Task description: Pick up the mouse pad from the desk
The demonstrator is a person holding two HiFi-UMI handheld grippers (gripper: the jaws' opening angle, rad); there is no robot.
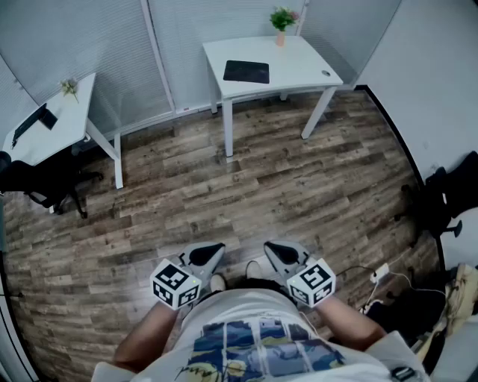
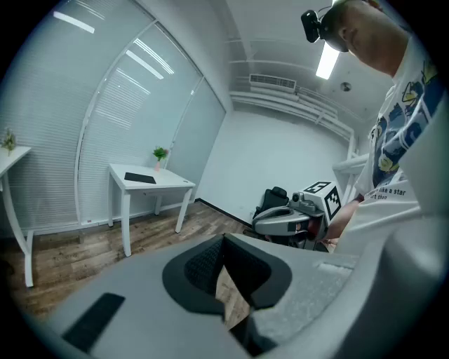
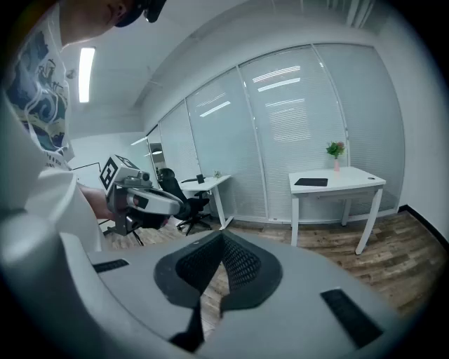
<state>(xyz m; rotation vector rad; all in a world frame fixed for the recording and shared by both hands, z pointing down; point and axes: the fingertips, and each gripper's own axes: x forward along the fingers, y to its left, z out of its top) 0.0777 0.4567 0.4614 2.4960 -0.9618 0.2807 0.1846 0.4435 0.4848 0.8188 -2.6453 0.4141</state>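
Observation:
The black mouse pad (image 1: 246, 71) lies flat on a white desk (image 1: 299, 63) at the far side of the room. It also shows as a thin dark slab in the left gripper view (image 2: 140, 178) and in the right gripper view (image 3: 311, 182). My left gripper (image 1: 209, 254) and right gripper (image 1: 280, 254) are held close to my body, side by side over the wooden floor, far from the desk. Both point a little downward. The left gripper (image 2: 224, 242) is shut with nothing in it, and so is the right gripper (image 3: 223, 238).
A small potted plant (image 1: 281, 19) and a small pale object (image 1: 326, 73) share the desk. A second white desk (image 1: 52, 123) and a black chair (image 1: 45, 186) stand at the left. Another black chair (image 1: 448, 201) and cables (image 1: 381, 280) are at the right. Wooden floor (image 1: 261, 179) lies between.

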